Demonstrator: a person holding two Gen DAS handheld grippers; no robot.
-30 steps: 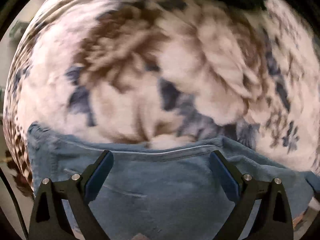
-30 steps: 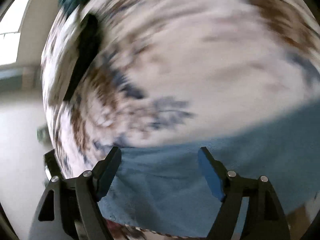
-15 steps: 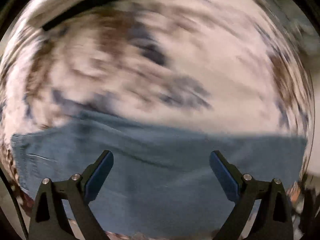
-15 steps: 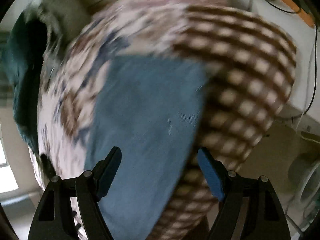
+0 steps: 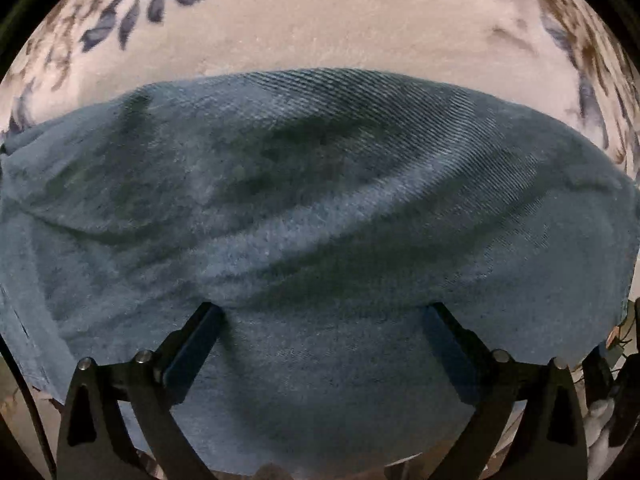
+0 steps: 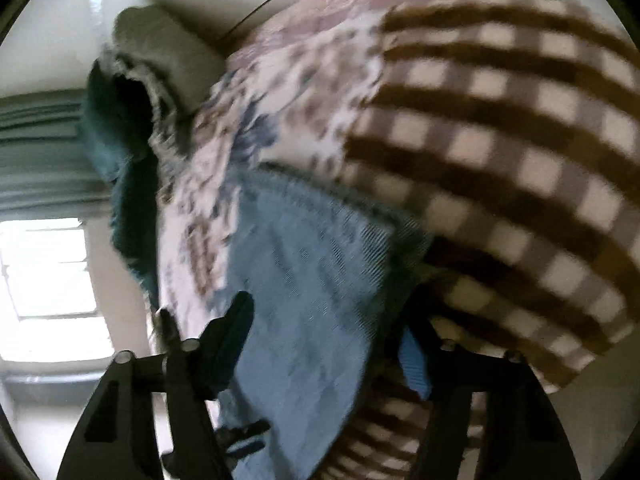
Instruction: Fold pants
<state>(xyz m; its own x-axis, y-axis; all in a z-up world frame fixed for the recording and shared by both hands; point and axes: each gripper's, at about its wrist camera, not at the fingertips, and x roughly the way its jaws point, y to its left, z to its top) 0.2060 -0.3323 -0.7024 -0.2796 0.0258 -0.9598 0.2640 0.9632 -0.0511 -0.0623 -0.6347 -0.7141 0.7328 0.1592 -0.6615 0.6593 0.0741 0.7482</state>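
Note:
The blue denim pants (image 5: 320,208) lie on a floral bedspread (image 5: 320,20) and fill most of the left wrist view. My left gripper (image 5: 320,320) is open, low over the denim, its fingertips at a raised fold of the fabric. In the right wrist view the pants (image 6: 312,280) run as a blue strip between the jaws. My right gripper (image 6: 328,320) is open and tilted steeply, with the denim between its fingers (image 6: 236,328).
A brown and white checked blanket (image 6: 500,152) lies at the right of the pants. A dark teal cloth (image 6: 124,176) and a grey cushion (image 6: 168,56) sit at the far end of the bed. A bright window (image 6: 44,268) is at left.
My left gripper has dropped close to the denim, which now fills its view. My right gripper has swung round from facing the bedspread and now looks along the pants toward the checked blanket.

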